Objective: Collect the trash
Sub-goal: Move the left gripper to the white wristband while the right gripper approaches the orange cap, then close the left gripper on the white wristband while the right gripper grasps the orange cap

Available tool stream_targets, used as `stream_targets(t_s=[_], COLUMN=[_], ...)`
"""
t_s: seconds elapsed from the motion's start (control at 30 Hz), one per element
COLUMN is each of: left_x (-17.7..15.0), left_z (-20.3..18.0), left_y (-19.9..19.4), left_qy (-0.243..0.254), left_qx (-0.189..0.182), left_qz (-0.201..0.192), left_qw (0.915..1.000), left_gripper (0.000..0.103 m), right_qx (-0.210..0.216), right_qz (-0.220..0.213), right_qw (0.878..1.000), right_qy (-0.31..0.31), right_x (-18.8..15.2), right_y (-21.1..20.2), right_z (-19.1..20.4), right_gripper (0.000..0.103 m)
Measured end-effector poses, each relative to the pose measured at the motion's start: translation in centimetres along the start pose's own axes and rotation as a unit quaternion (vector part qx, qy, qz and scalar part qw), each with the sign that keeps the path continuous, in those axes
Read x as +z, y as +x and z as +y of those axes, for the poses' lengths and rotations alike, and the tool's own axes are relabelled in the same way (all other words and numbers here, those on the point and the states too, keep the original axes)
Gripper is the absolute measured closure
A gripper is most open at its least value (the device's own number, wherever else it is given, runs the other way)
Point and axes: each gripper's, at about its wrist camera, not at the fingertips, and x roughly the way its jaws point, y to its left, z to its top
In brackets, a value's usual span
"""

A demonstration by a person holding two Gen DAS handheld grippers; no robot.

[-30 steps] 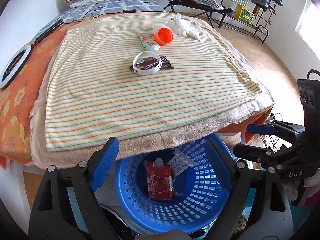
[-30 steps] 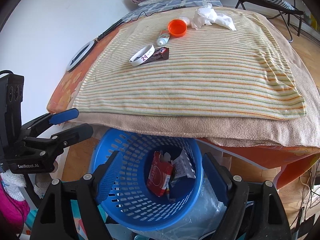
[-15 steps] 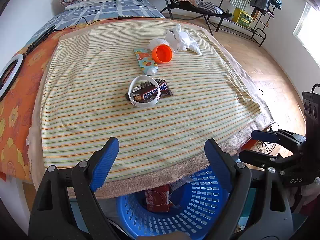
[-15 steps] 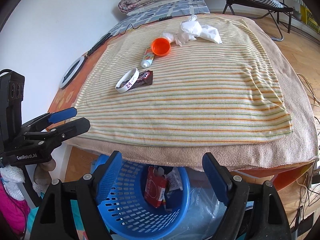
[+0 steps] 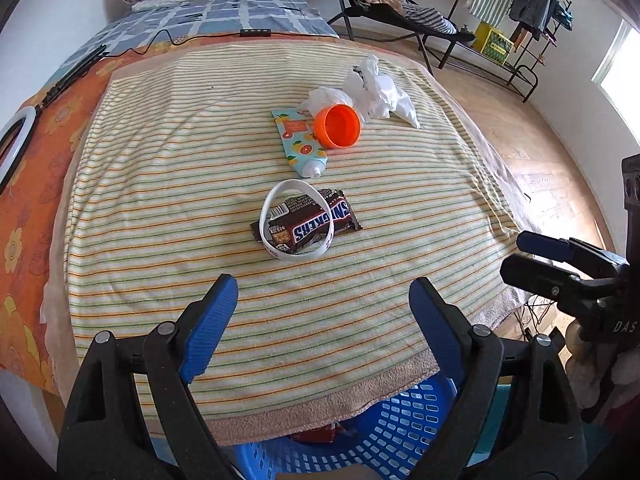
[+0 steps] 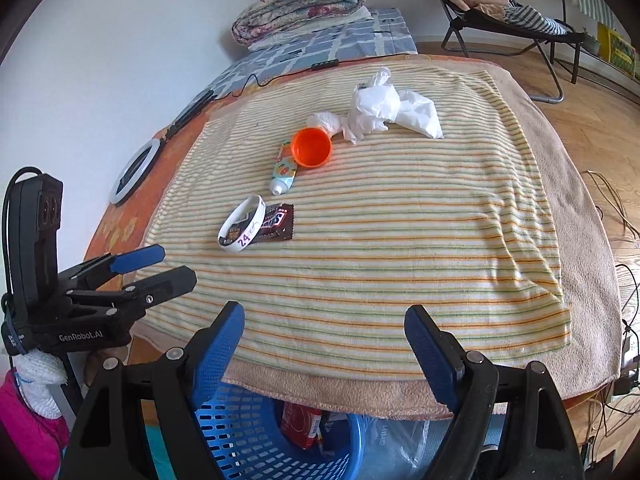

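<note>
On the striped towel lie a Snickers wrapper with a white wristband over it, a small tube, an orange cap and crumpled white tissue. They also show in the right wrist view: wrapper, wristband, tube, cap, tissue. My left gripper is open and empty above the towel's near edge. My right gripper is open and empty. A blue basket, also in the right wrist view, sits below the edge with a red packet inside.
A folded quilt lies at the far end of the bed. A ring light and a cable lie on the orange sheet at left. A folding chair and clothes rack stand on the wooden floor to the right.
Both grippers have risen from over the basket and moved forward over the towel's edge. The trash on the towel now looks nearer. Both stay open and empty.
</note>
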Motion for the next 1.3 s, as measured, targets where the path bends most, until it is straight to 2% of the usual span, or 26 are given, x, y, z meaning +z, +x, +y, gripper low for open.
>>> stream_targets(t_s=[0.1, 0.27, 0.47, 0.53, 0.7, 0.8, 0.87, 0.93, 1.07, 1.13, 1.3], left_x=[0.5, 1.0, 1.7, 1.9, 1.9, 1.9, 1.9, 2.0, 2.3, 2.4, 2.7], left_z=[0.0, 0.3, 0.9, 0.9, -0.2, -0.7, -0.8, -0.7, -0.4, -0.1, 0.2], left_y=[0.8, 2.2, 3.1, 3.4, 4.1, 4.8, 5.3, 5.8, 6.3, 6.3, 5.9], left_qy=[-0.001, -0.001, -0.01, -0.008, 0.016, 0.034, 0.038, 0.037, 0.031, 0.024, 0.02], left_qx=[-0.002, 0.0, -0.004, -0.007, -0.012, -0.008, -0.004, -0.003, -0.001, -0.009, -0.018], left_qz=[0.005, 0.016, 0.023, 0.025, 0.032, 0.037, 0.04, 0.045, 0.047, 0.047, 0.038], left_qw=[1.0, 0.9999, 0.9997, 0.9996, 0.9993, 0.9987, 0.9985, 0.9983, 0.9984, 0.9986, 0.9989], left_gripper=[0.014, 0.018, 0.023, 0.035, 0.05, 0.055, 0.055, 0.064, 0.073, 0.086, 0.097], right_qx=[-0.002, 0.021, 0.029, 0.035, 0.035, 0.041, 0.044, 0.041, 0.033, 0.032, 0.027], right_qz=[-0.009, -0.008, -0.008, -0.006, -0.004, 0.0, 0.008, 0.016, 0.023, 0.024, 0.033], right_qw=[1.0, 1.0, 0.999, 0.999, 0.998, 0.998, 0.997, 0.997, 0.998, 0.998, 0.997], right_qy=[0.005, 0.02, 0.027, 0.039, 0.05, 0.055, 0.058, 0.057, 0.053, 0.055, 0.061], right_x=[2.0, 4.7, 7.2, 8.2, 10.1, 10.9, 11.2, 11.5, 11.8, 12.0, 12.3], right_y=[0.2, 1.1, 3.7, 4.8, 7.3, 8.6, 9.6, 10.6, 12.2, 12.8, 14.3], right_z=[-0.5, -0.9, -0.7, -0.9, -1.0, -0.9, -0.8, -0.7, -0.4, -0.5, -0.6], right_gripper=[0.019, 0.019, 0.019, 0.019, 0.023, 0.027, 0.032, 0.038, 0.045, 0.048, 0.057])
